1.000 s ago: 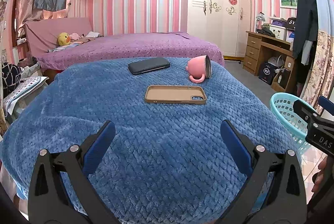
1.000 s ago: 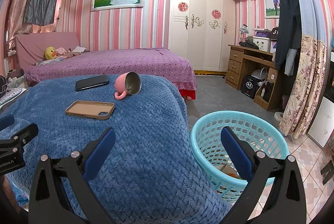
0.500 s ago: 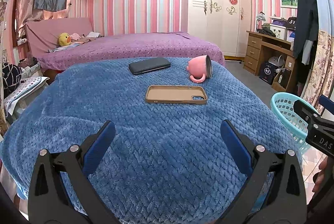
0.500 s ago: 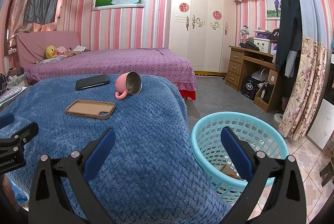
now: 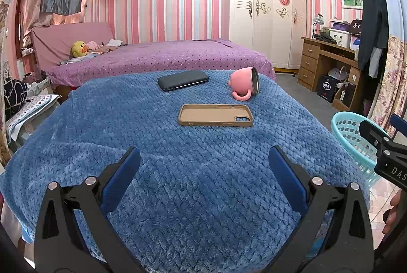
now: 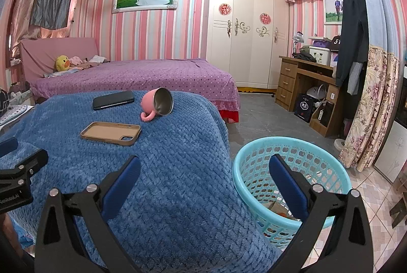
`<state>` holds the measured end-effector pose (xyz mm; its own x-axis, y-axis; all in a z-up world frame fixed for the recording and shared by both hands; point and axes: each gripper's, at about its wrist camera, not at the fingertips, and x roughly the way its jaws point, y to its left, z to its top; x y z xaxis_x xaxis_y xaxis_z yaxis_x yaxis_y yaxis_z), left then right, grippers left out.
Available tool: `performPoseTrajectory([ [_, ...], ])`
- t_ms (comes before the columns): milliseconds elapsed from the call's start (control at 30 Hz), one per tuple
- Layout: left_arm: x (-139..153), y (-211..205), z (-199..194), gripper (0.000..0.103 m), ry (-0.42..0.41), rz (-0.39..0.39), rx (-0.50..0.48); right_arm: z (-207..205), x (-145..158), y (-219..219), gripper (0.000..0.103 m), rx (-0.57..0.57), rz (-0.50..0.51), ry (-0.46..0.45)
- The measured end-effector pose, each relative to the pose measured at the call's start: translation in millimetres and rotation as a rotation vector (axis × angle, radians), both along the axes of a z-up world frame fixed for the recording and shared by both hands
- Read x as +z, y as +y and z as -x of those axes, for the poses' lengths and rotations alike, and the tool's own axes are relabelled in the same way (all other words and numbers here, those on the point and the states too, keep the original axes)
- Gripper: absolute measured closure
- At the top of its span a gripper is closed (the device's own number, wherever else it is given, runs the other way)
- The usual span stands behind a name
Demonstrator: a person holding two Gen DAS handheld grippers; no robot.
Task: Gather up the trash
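The turquoise basket (image 6: pixel 292 186) stands on the tiled floor just beside the right edge of the blue blanket (image 6: pixel 178 184). Through its lattice wall a few scraps show at the bottom, some orange, too small to identify. In the left wrist view the basket (image 5: pixel 352 135) sits at the far right, partly behind the right gripper.

On the blanket, further from the basket, lie 3 things: a tan phone case (image 5: pixel 215 115) with its hollow side up, a pink mug (image 5: pixel 244 85) tipped on its side with its steel-lined mouth turned toward the basket side, and a dark phone (image 5: pixel 182 80) flat at the far edge. The mug lies beyond the case, the phone to the left of the mug, all apart from one another.

The left gripper (image 5: pixel 203 171) hovers over the near part of the blanket, its 2 blue-padded fingers spread wide with nothing between them. The right gripper (image 6: pixel 204 177) is also spread wide and empty, one finger over the blanket edge, the other over the basket's opening.

The right gripper's body reads "DAS" in the left wrist view, cut off at the frame. The left gripper's body reads "GenRobot.AI" in the right wrist view.

Beyond the blanket is a purple bed (image 6: pixel 140 77) with a yellow duck toy (image 6: pixel 62 63).
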<state>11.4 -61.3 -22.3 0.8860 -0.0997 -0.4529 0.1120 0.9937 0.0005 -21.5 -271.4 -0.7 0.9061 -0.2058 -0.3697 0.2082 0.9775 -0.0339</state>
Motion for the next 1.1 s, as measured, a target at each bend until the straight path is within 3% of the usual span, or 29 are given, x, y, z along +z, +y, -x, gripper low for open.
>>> performPoseTrajectory([
  [1100, 1.3, 0.9, 1.9, 0.005, -0.013, 0.005, 0.002, 2.0, 2.0, 0.0, 0.004, 0.003, 0.011, -0.004],
])
